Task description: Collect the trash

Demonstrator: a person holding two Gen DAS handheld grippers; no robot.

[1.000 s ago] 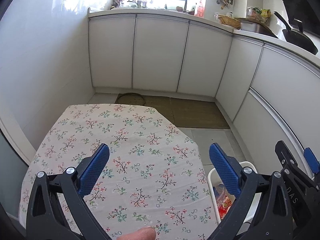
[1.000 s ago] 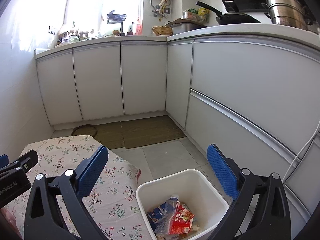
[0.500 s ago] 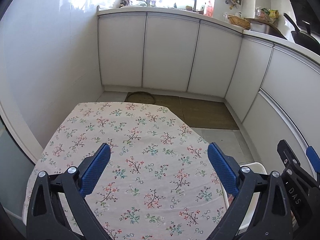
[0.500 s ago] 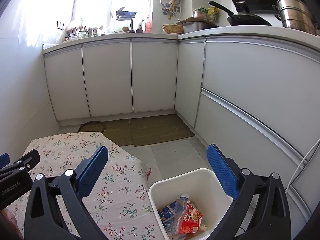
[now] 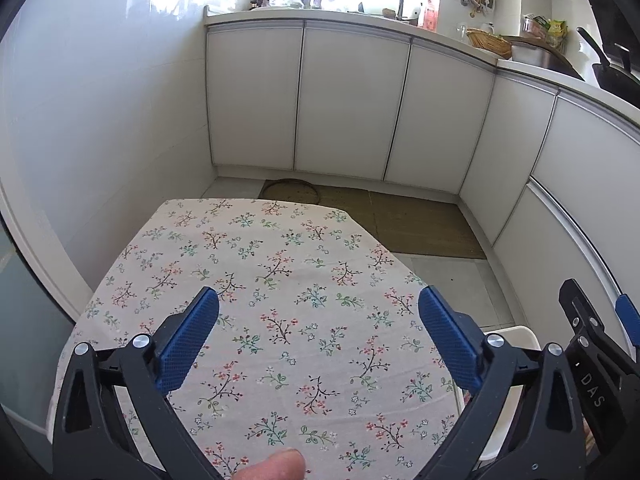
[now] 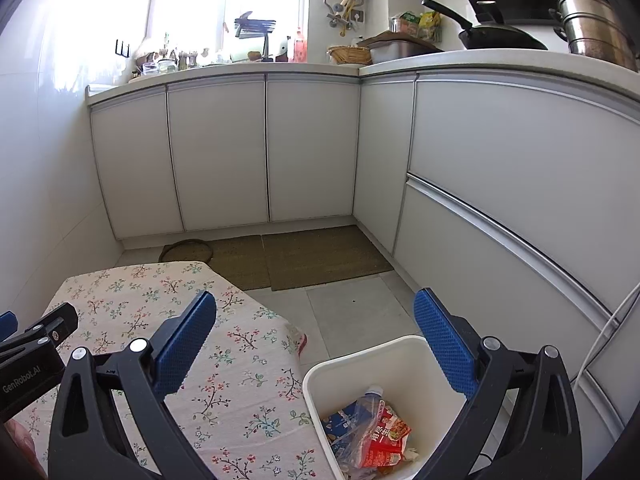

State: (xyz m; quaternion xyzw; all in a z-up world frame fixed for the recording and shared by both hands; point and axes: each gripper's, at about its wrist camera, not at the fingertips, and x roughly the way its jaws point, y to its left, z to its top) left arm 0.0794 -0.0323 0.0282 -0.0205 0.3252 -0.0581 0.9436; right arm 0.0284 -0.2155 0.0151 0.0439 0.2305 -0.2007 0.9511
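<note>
**White bin holds the trash; both tongs apart**

White square plastic bin (image 6: pixel 360 364) stands on the grey tile floor just beside the table's right edge. Inside it: a crushed clear plastic bottle (image 6: pixel 362 408), a red printed wrapper (image 6: pixel 386 438), a blue carton scrap. Floral-print cloth covers the table (image 5: pixel 280 272); its top is bare. Left tongs (image 5: pixel 318 340) hang over the cloth; their jaws have just been opening, now wide apart, nothing between. Right tongs (image 6: pixel 314 344) spread wide above the bin's rim, gripping nothing.
</note>
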